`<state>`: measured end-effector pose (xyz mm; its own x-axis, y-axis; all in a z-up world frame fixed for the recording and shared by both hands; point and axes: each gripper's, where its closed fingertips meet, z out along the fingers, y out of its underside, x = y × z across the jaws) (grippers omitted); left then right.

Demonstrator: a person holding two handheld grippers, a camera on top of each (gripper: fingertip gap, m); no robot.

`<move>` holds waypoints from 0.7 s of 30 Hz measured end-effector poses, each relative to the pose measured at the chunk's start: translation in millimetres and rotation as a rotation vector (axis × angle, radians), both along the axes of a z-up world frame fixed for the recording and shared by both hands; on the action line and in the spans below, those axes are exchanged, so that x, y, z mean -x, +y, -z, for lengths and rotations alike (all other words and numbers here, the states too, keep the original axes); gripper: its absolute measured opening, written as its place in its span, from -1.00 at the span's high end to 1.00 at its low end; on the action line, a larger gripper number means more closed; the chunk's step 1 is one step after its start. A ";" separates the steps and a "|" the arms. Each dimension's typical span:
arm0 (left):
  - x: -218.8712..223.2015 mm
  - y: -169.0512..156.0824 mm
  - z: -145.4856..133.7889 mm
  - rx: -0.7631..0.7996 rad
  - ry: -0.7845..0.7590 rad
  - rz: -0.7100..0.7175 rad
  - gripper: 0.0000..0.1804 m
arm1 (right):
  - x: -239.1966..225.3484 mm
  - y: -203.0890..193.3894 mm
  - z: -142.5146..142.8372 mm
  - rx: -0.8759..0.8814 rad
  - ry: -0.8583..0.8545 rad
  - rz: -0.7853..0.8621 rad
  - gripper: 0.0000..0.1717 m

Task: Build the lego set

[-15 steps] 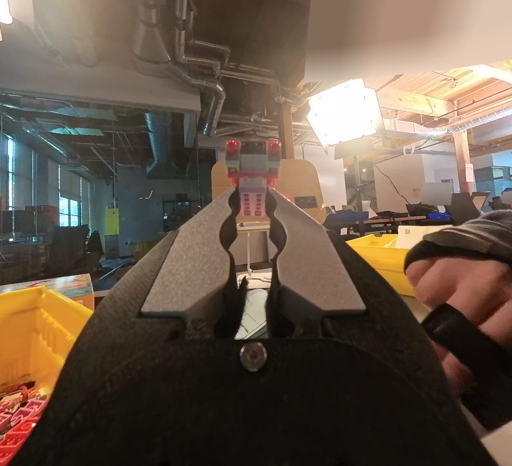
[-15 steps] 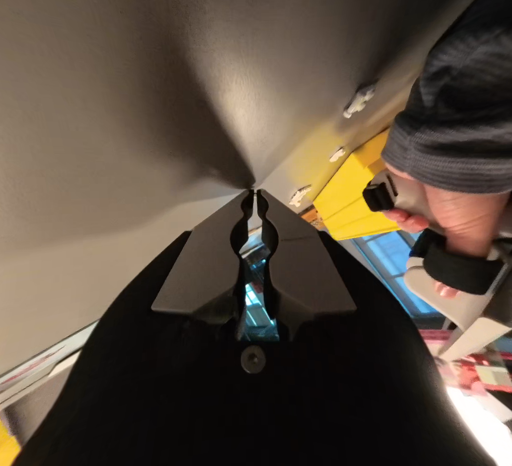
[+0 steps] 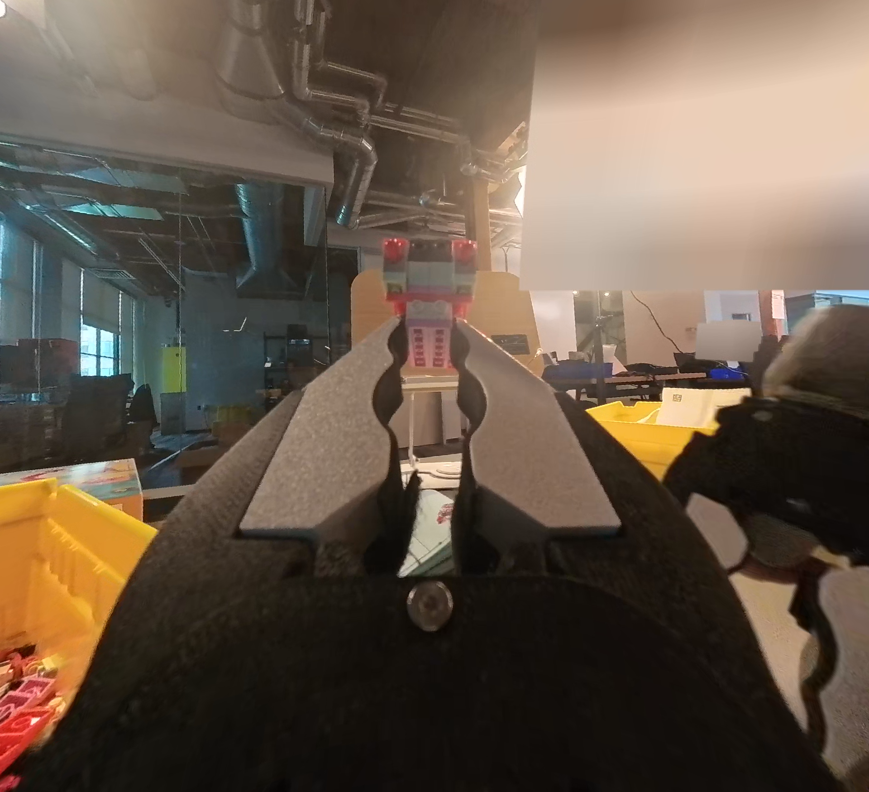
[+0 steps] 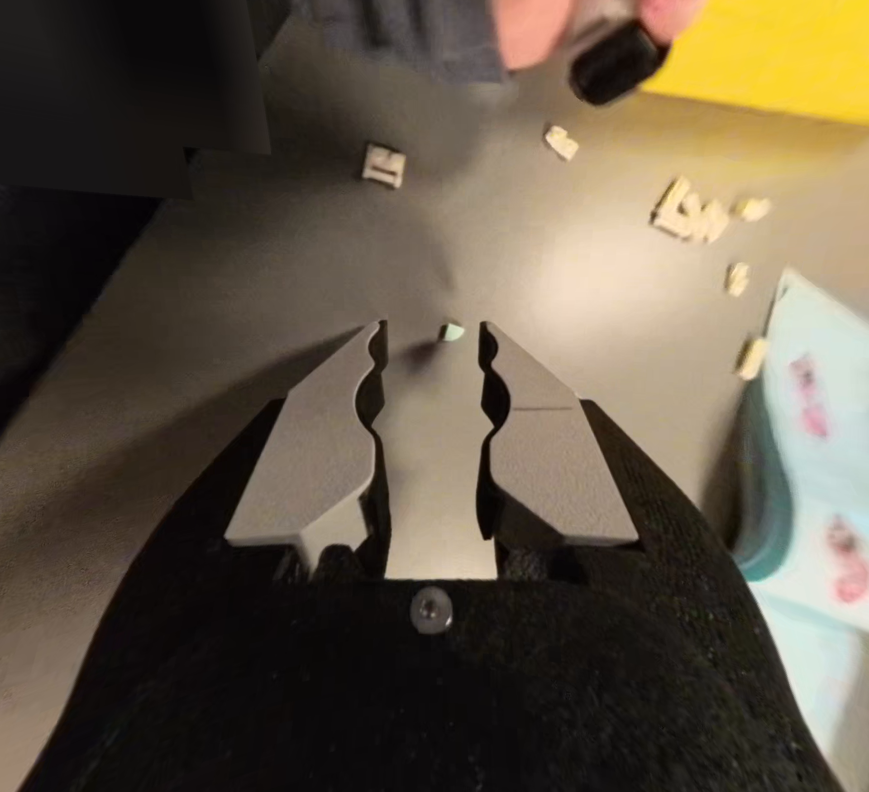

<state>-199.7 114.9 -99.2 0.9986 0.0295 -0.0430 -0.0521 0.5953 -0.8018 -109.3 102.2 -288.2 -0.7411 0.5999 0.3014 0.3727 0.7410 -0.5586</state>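
Left wrist view: the left gripper (image 3: 429,336) has its jaws pressed on a pink-and-grey brick assembly (image 3: 429,299) held aloft; yellow bins (image 3: 56,548) flank it, with the other gripper at right. Right wrist view: the right gripper (image 4: 432,332), jaws parted and bare, hovers above the counter (image 4: 282,299) around a small pale-green piece (image 4: 452,333); white bricks (image 4: 383,166) lie scattered beyond, a pale-blue box (image 4: 813,440) at right. No writing is legible.

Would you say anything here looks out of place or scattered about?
Yes: several small pale bricks lie strewn loose on the grey table, outside the yellow bin. One tiny pale green piece sits alone between the open right gripper's fingertips, untouched. The brick model in the left gripper looks intact.
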 end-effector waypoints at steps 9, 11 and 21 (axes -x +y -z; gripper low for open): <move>-0.3 1.7 1.5 0.009 -0.005 0.011 0.83 | 4.5 6.5 8.5 0.273 -0.108 0.226 0.69; -0.3 1.9 1.8 0.011 -0.007 0.014 0.83 | 1.2 3.4 8.9 0.295 -0.122 0.222 0.71; 1.0 2.3 2.6 0.014 -0.015 0.015 0.83 | 2.1 -11.0 -3.5 0.377 -0.095 0.189 0.76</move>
